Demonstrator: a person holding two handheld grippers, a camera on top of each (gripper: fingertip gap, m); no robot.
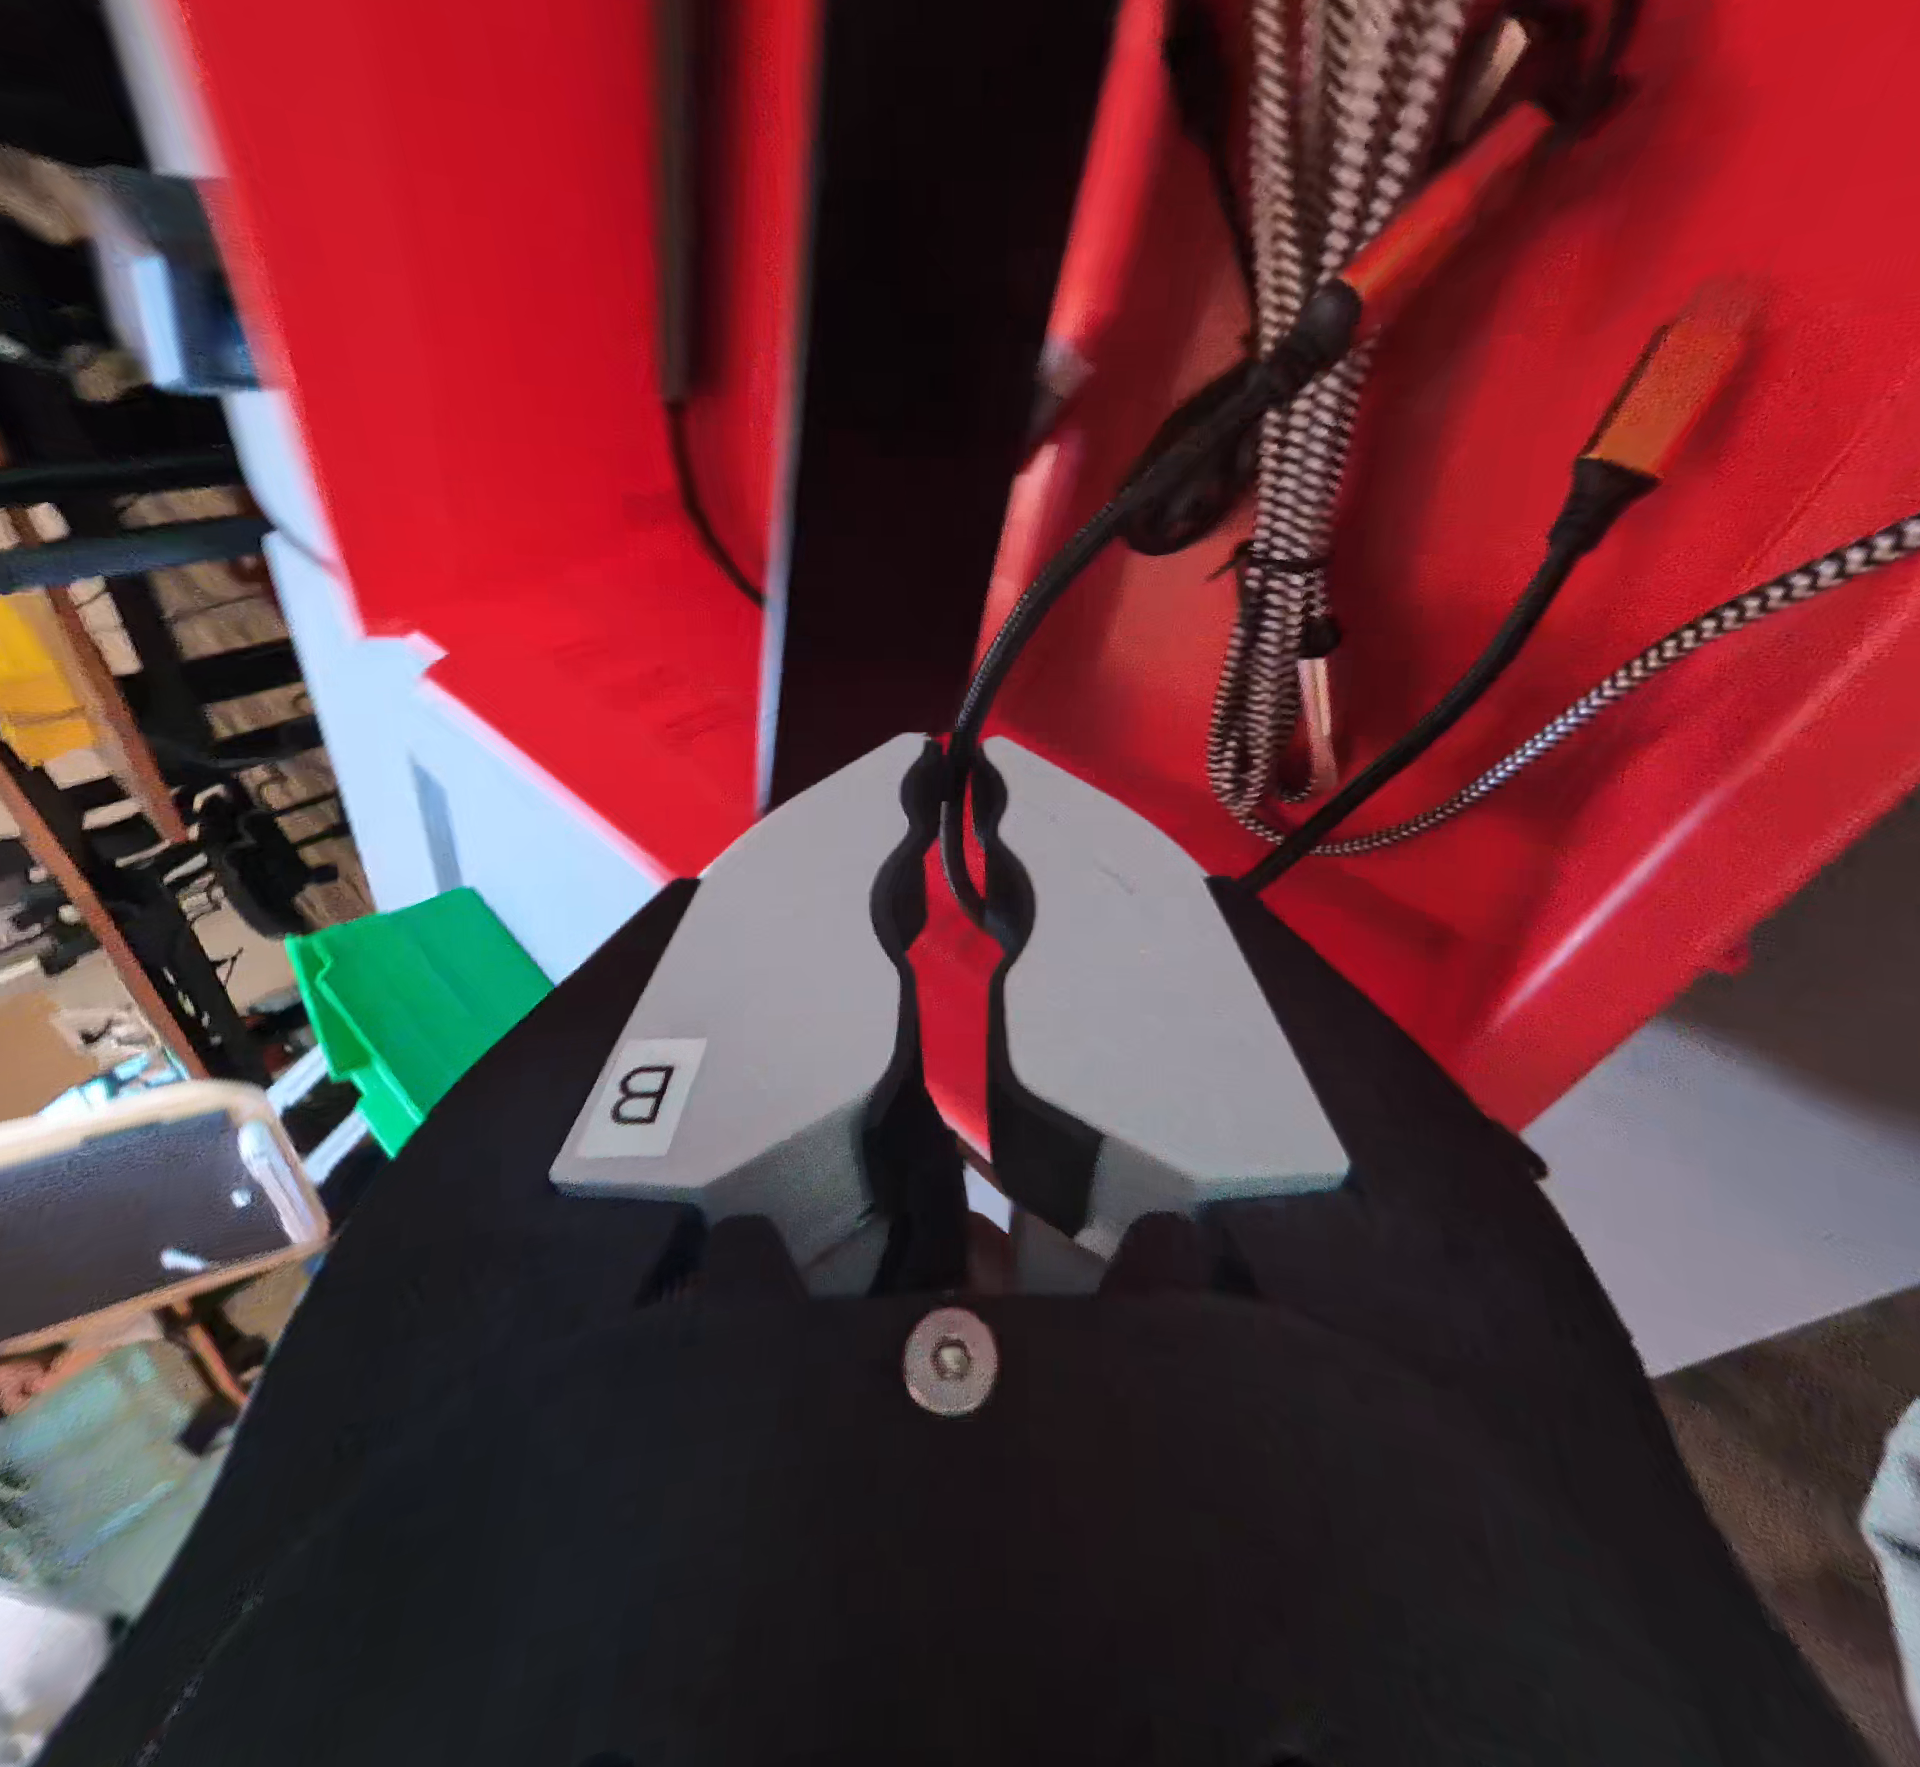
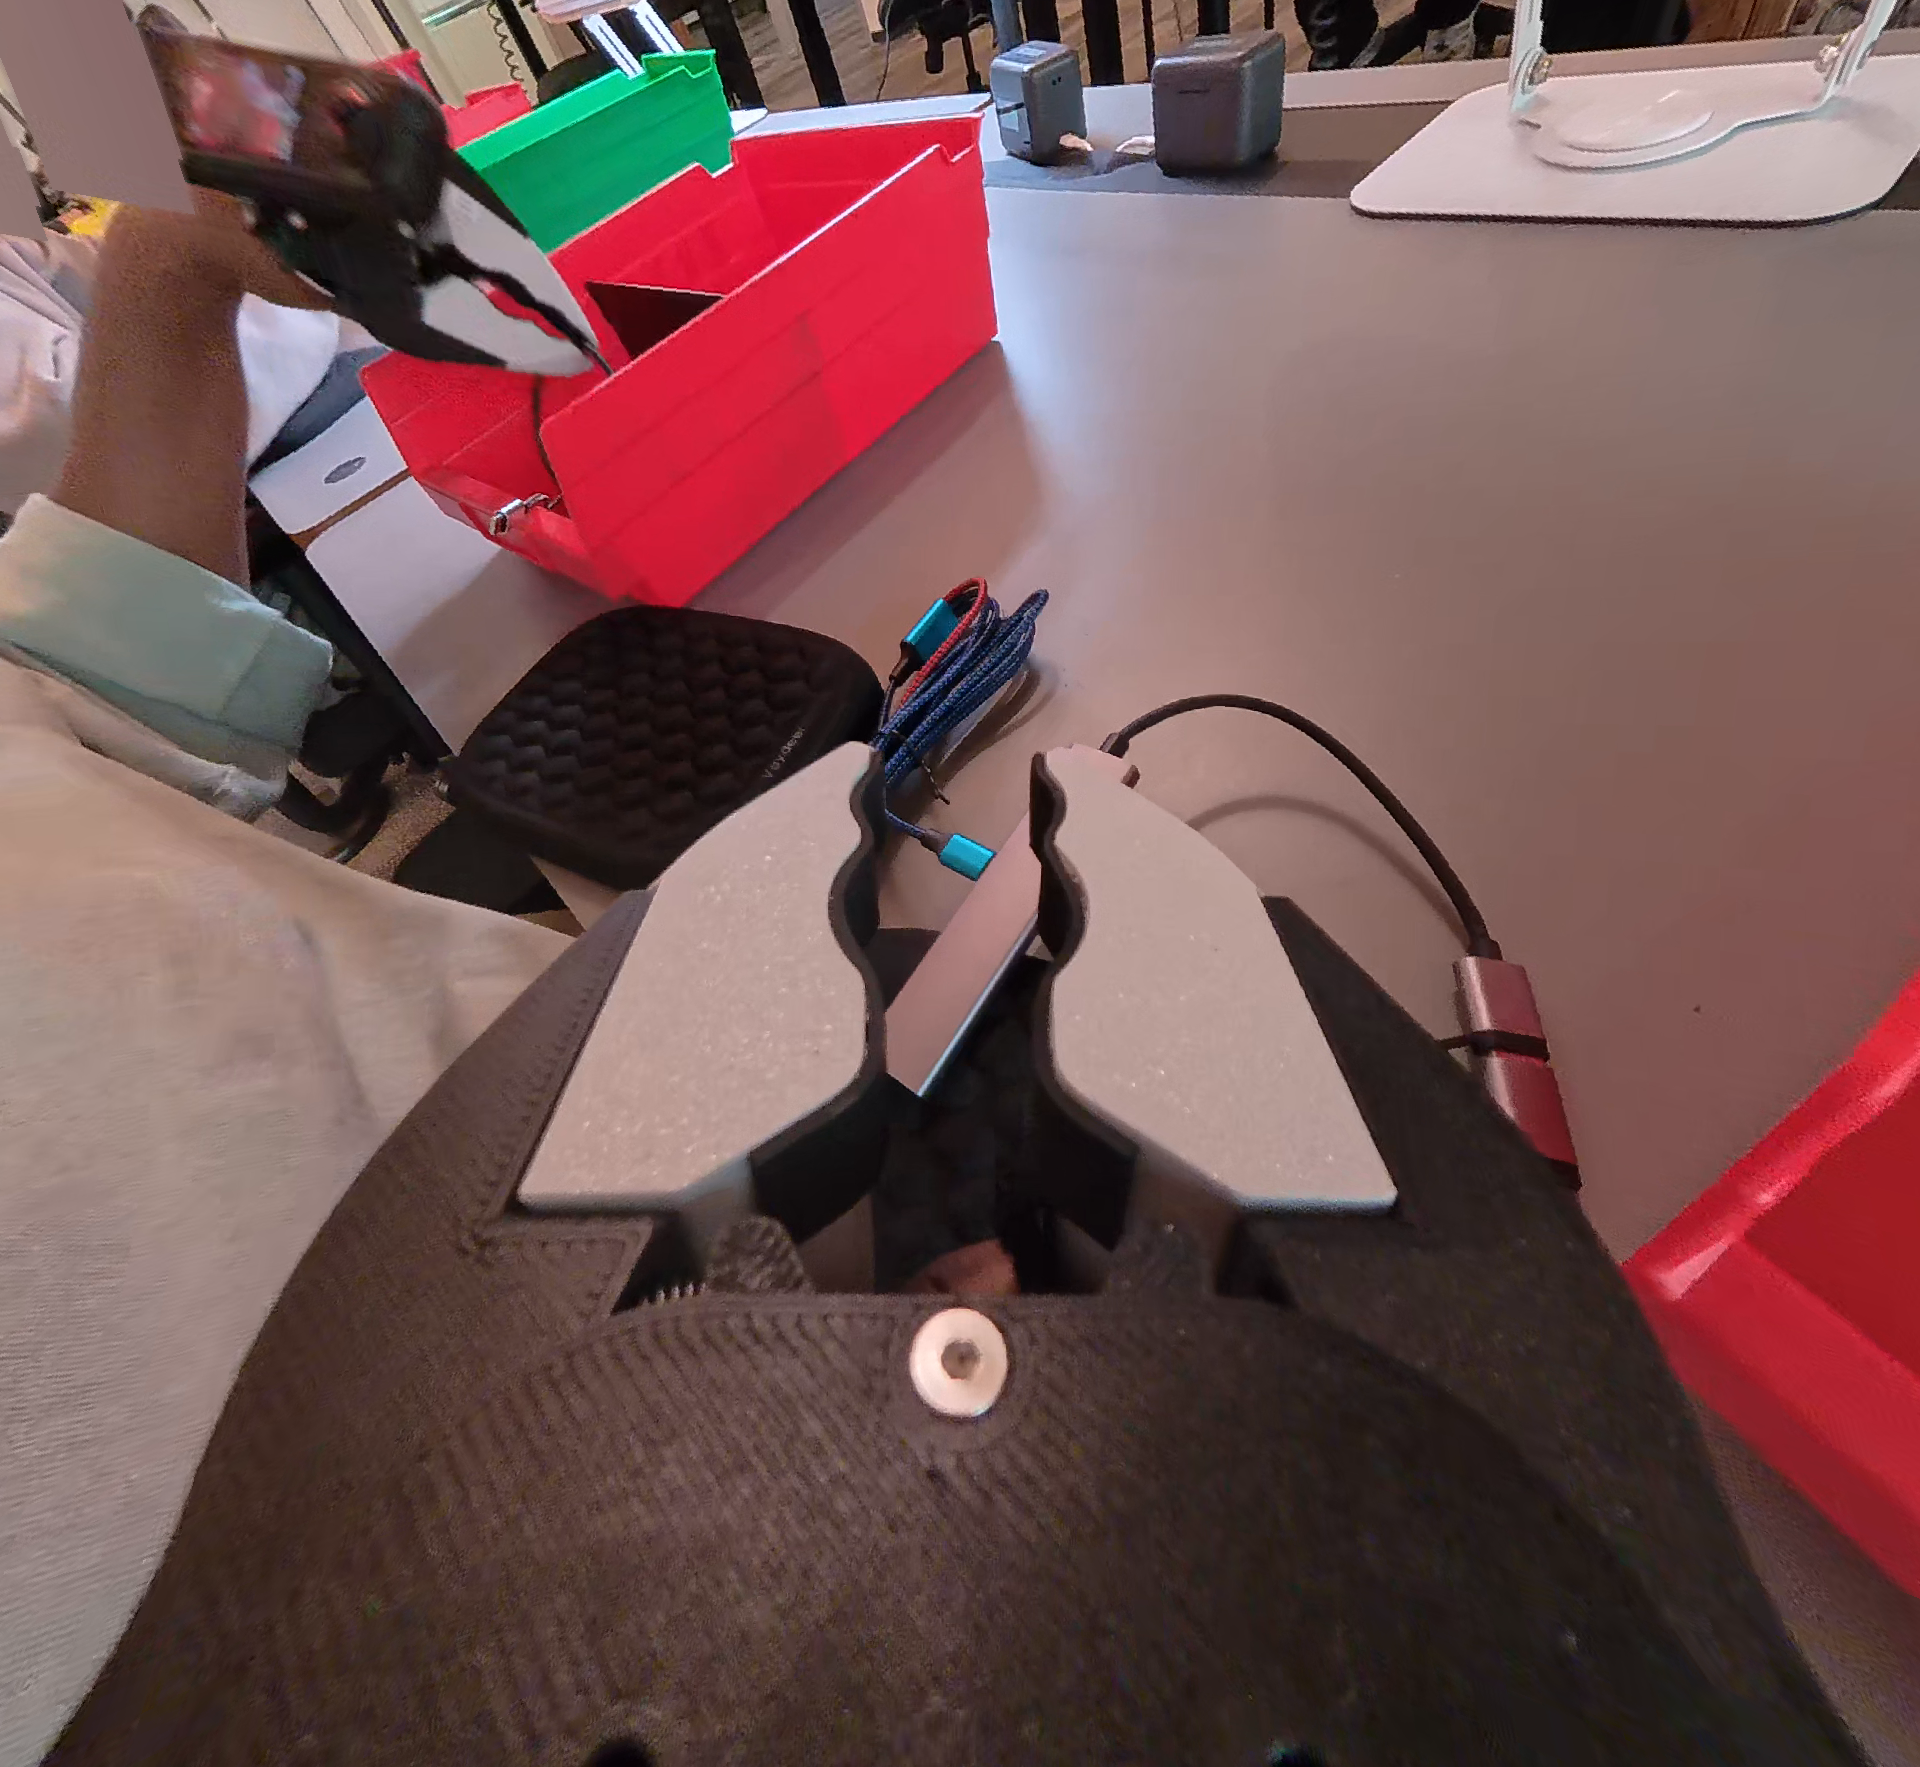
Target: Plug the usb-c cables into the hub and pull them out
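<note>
The left tool (image 1: 956,761) is clamped on a thin black cable (image 1: 1049,574) over the red bin (image 1: 499,263); that cable runs up to an orange plug (image 1: 1439,211) (its far end is blurred). A second orange plug (image 1: 1662,387) and a bundled black-and-white braided cable (image 1: 1299,367) lie in the same bin. The right tool (image 2: 951,782) hovers low over the grey counter (image 2: 1455,470), its fingers clamped on a flat grey hub (image 2: 961,969), whose black lead (image 2: 1351,761) curves to a reddish plug (image 2: 1507,1052). Just beyond lies a coiled blue cable (image 2: 966,668) with teal plugs, beside a black pouch (image 2: 655,730).
</note>
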